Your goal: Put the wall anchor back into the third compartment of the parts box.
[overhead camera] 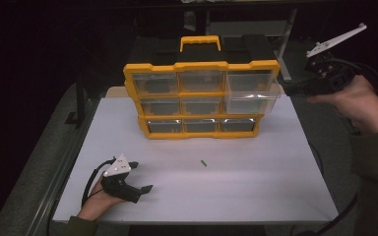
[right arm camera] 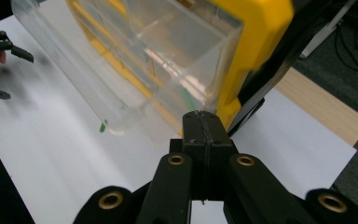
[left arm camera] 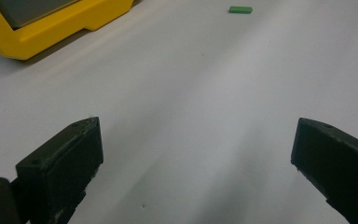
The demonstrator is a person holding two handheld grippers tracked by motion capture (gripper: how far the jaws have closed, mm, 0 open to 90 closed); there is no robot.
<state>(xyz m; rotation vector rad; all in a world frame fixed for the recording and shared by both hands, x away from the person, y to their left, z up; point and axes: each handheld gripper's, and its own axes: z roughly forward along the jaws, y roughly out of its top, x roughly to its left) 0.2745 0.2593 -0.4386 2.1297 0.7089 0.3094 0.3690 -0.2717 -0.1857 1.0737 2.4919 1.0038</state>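
A yellow drawer cabinet [overhead camera: 202, 66] with clear drawers stands at the back of the white table [overhead camera: 256, 187]. Its middle-right drawer [overhead camera: 251, 102] is pulled out; in the right gripper view this clear drawer [right arm camera: 135, 51] looms just ahead. My right gripper [overhead camera: 288, 88] hovers at the drawer's right end, jaws shut with nothing between them [right arm camera: 203, 119]; whether it touches the drawer I cannot tell. A small green piece [overhead camera: 203, 163] lies on the table in front of the cabinet. My left gripper [overhead camera: 142, 176] rests open at the front left, pointing toward the green piece [left arm camera: 240, 9].
The cabinet has a yellow carry handle [overhead camera: 200, 43] on top. The other drawers sit pushed in. The table's right edge runs near my right forearm [overhead camera: 374, 147], with a wooden surface [right arm camera: 317, 102] and cables beyond it. Dark floor surrounds the table.
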